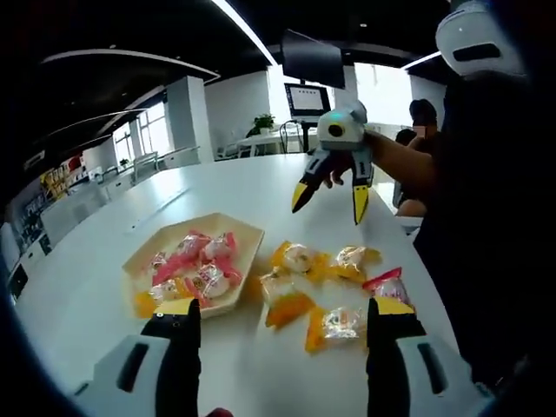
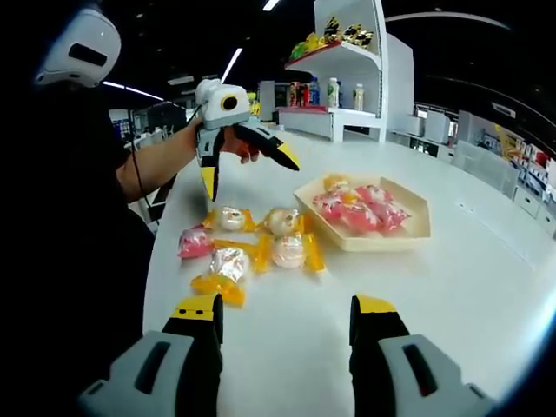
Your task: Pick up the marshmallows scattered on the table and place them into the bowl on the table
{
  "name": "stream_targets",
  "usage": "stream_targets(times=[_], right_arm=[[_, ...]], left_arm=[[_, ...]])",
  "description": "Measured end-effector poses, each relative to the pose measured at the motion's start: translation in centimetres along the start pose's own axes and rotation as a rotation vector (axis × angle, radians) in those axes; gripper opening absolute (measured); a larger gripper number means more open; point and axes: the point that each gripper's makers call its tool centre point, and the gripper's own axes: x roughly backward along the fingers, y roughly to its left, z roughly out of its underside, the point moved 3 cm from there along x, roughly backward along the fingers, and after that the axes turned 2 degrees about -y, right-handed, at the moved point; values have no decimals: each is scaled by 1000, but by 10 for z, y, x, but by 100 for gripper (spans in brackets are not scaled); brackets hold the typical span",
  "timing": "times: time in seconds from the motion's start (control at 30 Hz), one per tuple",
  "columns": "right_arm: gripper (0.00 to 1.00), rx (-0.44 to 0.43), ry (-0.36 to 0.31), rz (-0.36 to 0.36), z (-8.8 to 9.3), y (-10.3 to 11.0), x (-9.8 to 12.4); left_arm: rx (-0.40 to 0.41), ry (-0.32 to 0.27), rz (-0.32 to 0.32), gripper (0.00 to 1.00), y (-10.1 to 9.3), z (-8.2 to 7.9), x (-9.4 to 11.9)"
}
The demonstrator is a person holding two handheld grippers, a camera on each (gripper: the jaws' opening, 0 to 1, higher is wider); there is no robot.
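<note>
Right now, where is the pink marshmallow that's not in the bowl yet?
In the right gripper view, the pink marshmallow lies on the white table, leftmost in the loose cluster, beside the yellow-wrapped marshmallows and away from the bowl.

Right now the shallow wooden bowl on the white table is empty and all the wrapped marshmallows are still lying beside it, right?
Not quite. The shallow wooden bowl on the white table is not empty: the left gripper view shows several pink and yellow wrapped marshmallows already inside it. Other wrapped marshmallows do still lie on the table beside it, as you said.
</note>
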Motion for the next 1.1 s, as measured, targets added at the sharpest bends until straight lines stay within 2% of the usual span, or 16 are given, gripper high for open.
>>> stream_targets(times=[0.27, 0.43, 0.6, 0.8, 1.1], right_arm=[[57, 0, -1, 2, -1, 0, 0], [57, 2, -5, 3, -2, 0, 0], [57, 3, -9, 7, -3, -1, 0], [57, 0, -2, 1, -1, 0, -1], [57, 0, -1, 11, 0, -2, 1]], left_arm=[[9, 49, 70, 69, -13, 9, -2], [8, 67, 106, 69, -21, 11, -4], [-3, 110, 141, 67, -27, 20, -5], [-1, 117, 139, 68, -25, 23, -8], [45, 127, 182, 67, -31, 27, -13]])
